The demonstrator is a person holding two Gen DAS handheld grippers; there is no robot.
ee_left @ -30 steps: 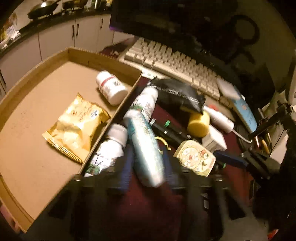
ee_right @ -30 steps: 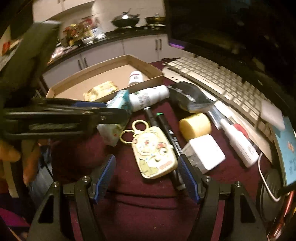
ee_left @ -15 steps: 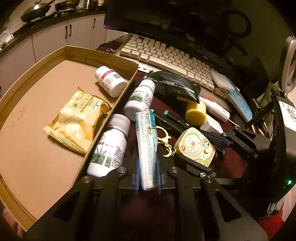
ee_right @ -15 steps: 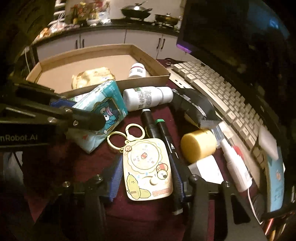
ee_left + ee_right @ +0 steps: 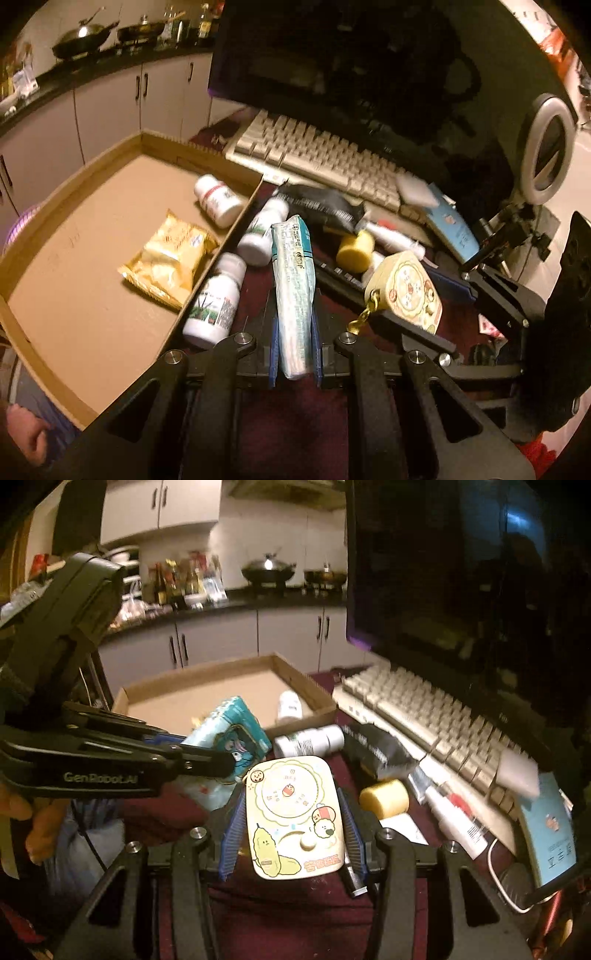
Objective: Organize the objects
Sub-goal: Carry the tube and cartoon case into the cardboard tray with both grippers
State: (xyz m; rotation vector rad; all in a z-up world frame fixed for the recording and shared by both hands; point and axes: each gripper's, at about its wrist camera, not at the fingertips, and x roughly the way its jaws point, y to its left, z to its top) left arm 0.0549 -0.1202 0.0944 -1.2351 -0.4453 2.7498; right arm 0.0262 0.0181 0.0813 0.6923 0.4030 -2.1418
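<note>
My left gripper (image 5: 293, 325) is shut on a teal tissue pack (image 5: 293, 291) and holds it above the dark red cloth, just right of the cardboard tray (image 5: 74, 236). The pack also shows in the right wrist view (image 5: 229, 738). My right gripper (image 5: 291, 812) is shut on a cream cartoon-printed case (image 5: 293, 816) with a gold clasp, lifted off the cloth; it shows in the left wrist view (image 5: 406, 291) too. The tray holds a yellow snack bag (image 5: 168, 260) and a white pill bottle (image 5: 218, 201).
On the cloth lie two white bottles (image 5: 216, 299), a black pouch (image 5: 321, 206), a yellow cap (image 5: 384, 797), black markers (image 5: 340, 277), a glue bottle (image 5: 456, 819) and a white box. A keyboard (image 5: 432, 716), monitor and blue booklet (image 5: 550, 827) stand behind.
Both grippers have risen from the cloth. The right gripper closed on the cartoon case and lifted it. The left gripper lifted the tissue pack higher.
</note>
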